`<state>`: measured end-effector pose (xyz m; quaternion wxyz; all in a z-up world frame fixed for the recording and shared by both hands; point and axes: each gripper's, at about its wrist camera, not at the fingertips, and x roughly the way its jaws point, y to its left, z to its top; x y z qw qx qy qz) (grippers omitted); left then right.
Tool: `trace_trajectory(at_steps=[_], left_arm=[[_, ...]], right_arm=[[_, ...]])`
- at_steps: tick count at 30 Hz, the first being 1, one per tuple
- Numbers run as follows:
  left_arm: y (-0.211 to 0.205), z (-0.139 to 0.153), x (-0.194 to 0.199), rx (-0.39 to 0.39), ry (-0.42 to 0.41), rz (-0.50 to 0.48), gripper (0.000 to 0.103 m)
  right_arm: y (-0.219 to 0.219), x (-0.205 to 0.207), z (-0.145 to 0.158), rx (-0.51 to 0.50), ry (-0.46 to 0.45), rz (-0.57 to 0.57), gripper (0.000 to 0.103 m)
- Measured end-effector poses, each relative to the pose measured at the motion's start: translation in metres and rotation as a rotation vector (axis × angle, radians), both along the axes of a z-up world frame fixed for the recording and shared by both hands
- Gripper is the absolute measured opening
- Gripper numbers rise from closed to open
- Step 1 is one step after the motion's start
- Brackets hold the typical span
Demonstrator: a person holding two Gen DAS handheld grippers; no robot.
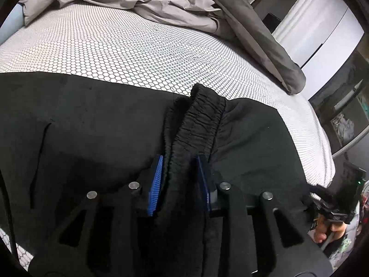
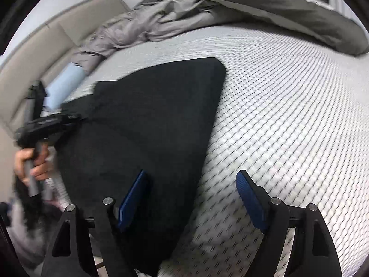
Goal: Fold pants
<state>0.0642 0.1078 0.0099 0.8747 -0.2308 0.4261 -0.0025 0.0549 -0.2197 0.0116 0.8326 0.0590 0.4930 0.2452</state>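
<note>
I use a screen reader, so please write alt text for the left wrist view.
The left gripper has the bunched elastic waistband of black pants between its blue pads, the pants spread over a white honeycomb-patterned mattress. A rumpled grey duvet lies beyond.

Black pants (image 1: 103,124) on white honeycomb-patterned mattress (image 1: 115,46); grey duvet (image 1: 138,0); blue pads (image 2: 132,199).

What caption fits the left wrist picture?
Left gripper pinching the black pants' elastic waistband on a honeycomb-patterned mattress.
</note>
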Motion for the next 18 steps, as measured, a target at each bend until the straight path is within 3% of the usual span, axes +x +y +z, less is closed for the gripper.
trace_trajectory(at_steps=[2,4,6,7,11,13,17,18], left_arm=[[-0.005,0.003,0.000,0.009,0.001,0.001,0.027],[-0.011,0.003,-0.001,0.031,0.001,0.002,0.031],[-0.013,0.000,0.000,0.043,0.005,0.003,0.034],[-0.014,-0.003,0.000,0.045,0.009,0.000,0.035],[-0.021,-0.006,0.006,0.044,0.014,-0.012,0.035],[-0.023,-0.008,0.008,0.045,0.019,-0.013,0.035],[-0.023,-0.015,0.017,0.013,0.032,0.000,0.037],[-0.021,-0.016,0.017,-0.002,0.031,0.004,0.037]], right_arm=[[0.006,-0.003,-0.005,0.054,0.026,0.034,0.073],[0.004,-0.013,-0.012,0.086,0.041,0.063,0.042],[0.001,-0.030,-0.014,0.078,0.033,0.104,0.025],[-0.002,-0.037,-0.013,0.069,0.024,0.115,0.022],[-0.013,-0.035,-0.004,0.142,-0.004,0.093,0.028],[-0.021,-0.022,-0.001,0.216,0.009,0.018,0.042],[-0.020,0.009,-0.014,0.317,0.070,-0.071,0.043],[-0.014,0.017,-0.018,0.311,0.080,-0.089,0.035]])
